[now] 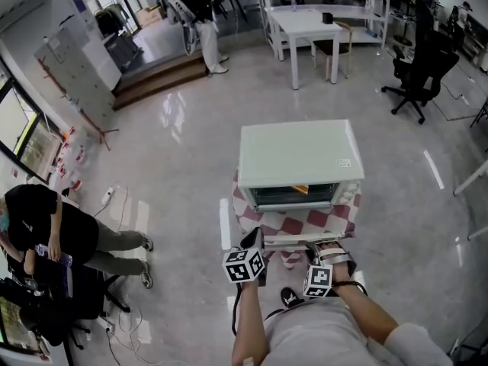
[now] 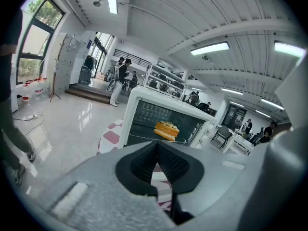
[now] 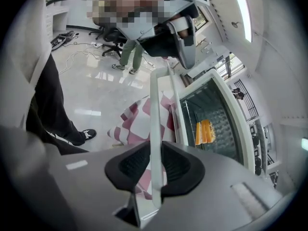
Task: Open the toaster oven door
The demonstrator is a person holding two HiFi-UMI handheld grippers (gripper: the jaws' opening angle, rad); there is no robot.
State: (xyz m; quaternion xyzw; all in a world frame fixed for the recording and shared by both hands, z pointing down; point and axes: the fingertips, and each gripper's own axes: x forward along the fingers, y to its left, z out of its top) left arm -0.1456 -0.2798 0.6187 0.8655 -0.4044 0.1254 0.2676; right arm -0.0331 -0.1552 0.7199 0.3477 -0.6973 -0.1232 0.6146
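A white toaster oven (image 1: 301,158) stands on a small table with a red-and-white checked cloth (image 1: 305,221). Its door (image 1: 293,240) hangs open toward me, showing the rack and an orange piece of food (image 3: 204,131) inside. My right gripper (image 3: 155,166) is shut on the door's white handle bar (image 3: 155,109), which runs straight between its pads. My left gripper (image 2: 156,160) hovers shut and empty in front of the oven (image 2: 163,121), a little left of the door. In the head view the left gripper (image 1: 255,242) and the right gripper (image 1: 324,248) sit at the door's near edge.
A person in black (image 1: 46,223) sits at the left by cables on the floor. A white desk (image 1: 309,25) and a black office chair (image 1: 419,71) stand at the back, with another person (image 1: 202,21) near a wooden step (image 1: 164,75). Glossy floor surrounds the table.
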